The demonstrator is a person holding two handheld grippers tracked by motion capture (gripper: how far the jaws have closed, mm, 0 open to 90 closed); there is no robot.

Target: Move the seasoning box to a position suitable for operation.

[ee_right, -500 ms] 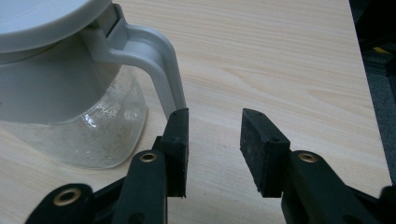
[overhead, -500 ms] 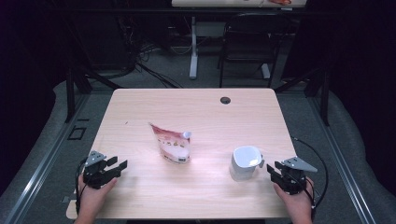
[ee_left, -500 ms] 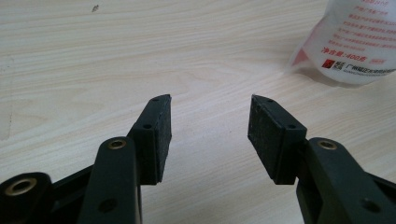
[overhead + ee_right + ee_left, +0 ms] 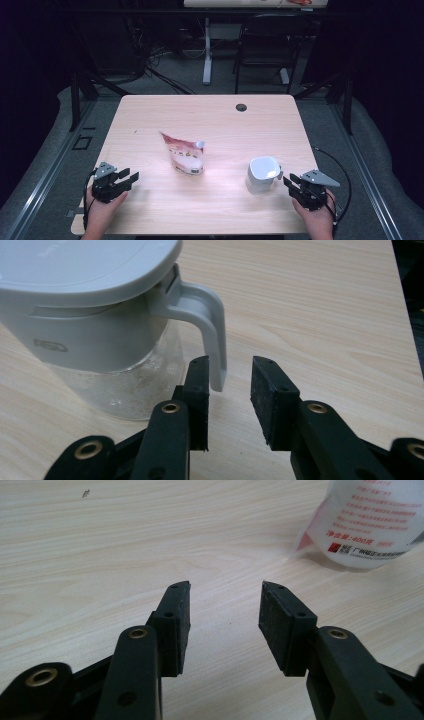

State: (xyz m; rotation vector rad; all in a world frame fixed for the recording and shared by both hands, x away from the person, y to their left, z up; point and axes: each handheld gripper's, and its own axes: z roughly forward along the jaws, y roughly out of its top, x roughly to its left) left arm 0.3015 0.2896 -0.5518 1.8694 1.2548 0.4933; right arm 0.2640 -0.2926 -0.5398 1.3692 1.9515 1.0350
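A red and white spouted pouch (image 4: 184, 156) lies at the middle of the wooden table (image 4: 210, 115). A jug (image 4: 262, 175) with a white lid, a white handle and a clear glass base stands to its right. My left gripper (image 4: 131, 179) rests near the front left edge. Its jaws are open and empty (image 4: 226, 587), with the pouch (image 4: 370, 520) ahead to the right. My right gripper (image 4: 291, 180) sits just right of the jug. Its jaws stand open (image 4: 230, 362). The lower end of the jug's handle (image 4: 210, 315) hangs just inside the left jaw, and the pads do not press on it.
A round cable hole (image 4: 241, 107) sits near the table's far edge. Beyond the table stand a dark chair (image 4: 265, 45) and a white table leg (image 4: 207, 50), with cables on the floor. A metal rail (image 4: 45, 170) runs along the left side.
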